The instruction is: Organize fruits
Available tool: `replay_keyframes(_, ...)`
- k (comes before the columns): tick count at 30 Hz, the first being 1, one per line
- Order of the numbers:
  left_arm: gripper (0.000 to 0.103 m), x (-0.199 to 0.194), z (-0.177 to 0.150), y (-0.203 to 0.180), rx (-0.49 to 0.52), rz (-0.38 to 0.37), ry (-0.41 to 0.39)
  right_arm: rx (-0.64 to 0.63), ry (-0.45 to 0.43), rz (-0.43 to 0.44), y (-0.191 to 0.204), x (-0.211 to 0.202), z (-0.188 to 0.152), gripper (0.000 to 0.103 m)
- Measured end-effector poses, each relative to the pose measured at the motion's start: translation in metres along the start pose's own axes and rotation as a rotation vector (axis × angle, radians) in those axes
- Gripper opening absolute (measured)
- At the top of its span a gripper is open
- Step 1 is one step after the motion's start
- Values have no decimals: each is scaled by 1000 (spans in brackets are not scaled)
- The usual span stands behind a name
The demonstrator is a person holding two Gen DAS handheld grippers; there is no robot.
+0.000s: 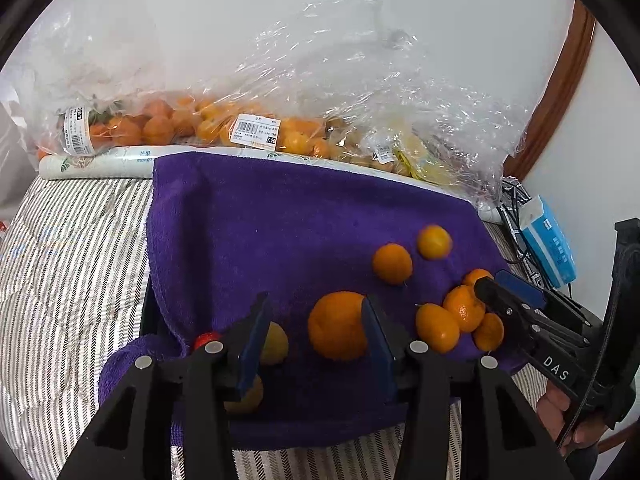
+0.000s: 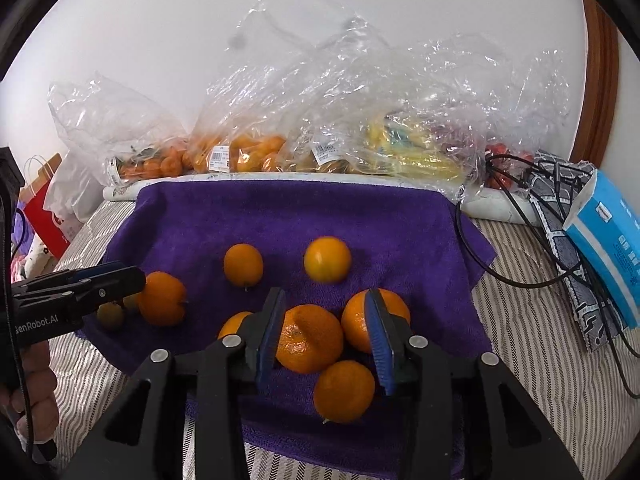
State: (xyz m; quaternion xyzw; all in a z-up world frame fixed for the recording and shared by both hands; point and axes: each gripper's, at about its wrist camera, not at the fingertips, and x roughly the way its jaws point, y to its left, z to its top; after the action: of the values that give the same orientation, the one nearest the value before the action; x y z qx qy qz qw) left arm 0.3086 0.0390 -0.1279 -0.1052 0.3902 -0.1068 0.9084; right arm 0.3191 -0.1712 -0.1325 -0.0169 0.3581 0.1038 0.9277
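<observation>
A purple towel (image 1: 280, 232) (image 2: 280, 220) lies on the striped bed with several loose oranges on it. My left gripper (image 1: 316, 340) is open; a large orange (image 1: 338, 326) lies between its fingers, against the right one, and small yellowish fruits (image 1: 276, 344) lie by the left finger. My right gripper (image 2: 326, 340) is open around a wrinkled mandarin (image 2: 310, 338), with oranges on either side (image 2: 394, 312) and one below (image 2: 344, 390). Two oranges (image 2: 243, 265) (image 2: 327, 259) lie farther back. The left gripper also shows in the right wrist view (image 2: 128, 280), next to an orange (image 2: 162, 298).
Clear plastic bags of oranges (image 1: 168, 124) (image 2: 248, 152) and bananas (image 2: 416, 152) stand along the wall behind a rolled mat (image 1: 100, 164). A blue tissue pack (image 2: 608, 236) and black cables (image 2: 500, 248) lie at the right. A red paper bag (image 2: 44, 212) stands at the left.
</observation>
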Motion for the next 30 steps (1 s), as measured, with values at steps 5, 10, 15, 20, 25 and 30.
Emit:
replay_keyframes(5, 47, -8, 0, -4, 17, 18, -24, -9, -10, -1, 3, -4, 0, 42)
replay_keyframes(10, 50, -21, 3, -11, 33, 30, -50, -1, -33, -2, 4, -16, 3, 42)
replay_keyframes(15, 57, -43, 2, -20, 58, 71, -61, -32, -52, -57, 14, -43, 10, 47)
replay_keyframes(20, 68, -74, -11, -33, 93, 78, -92, -14, -77, -68, 20, -82, 8, 57)
replay_keyframes(25, 81, -109, -27, -45, 113, 96, -107, 21, -107, -94, 26, -124, -1, 65)
replay_keyframes(30, 88, -143, -43, -56, 108, 82, -135, 26, -115, -113, 32, -163, -13, 65)
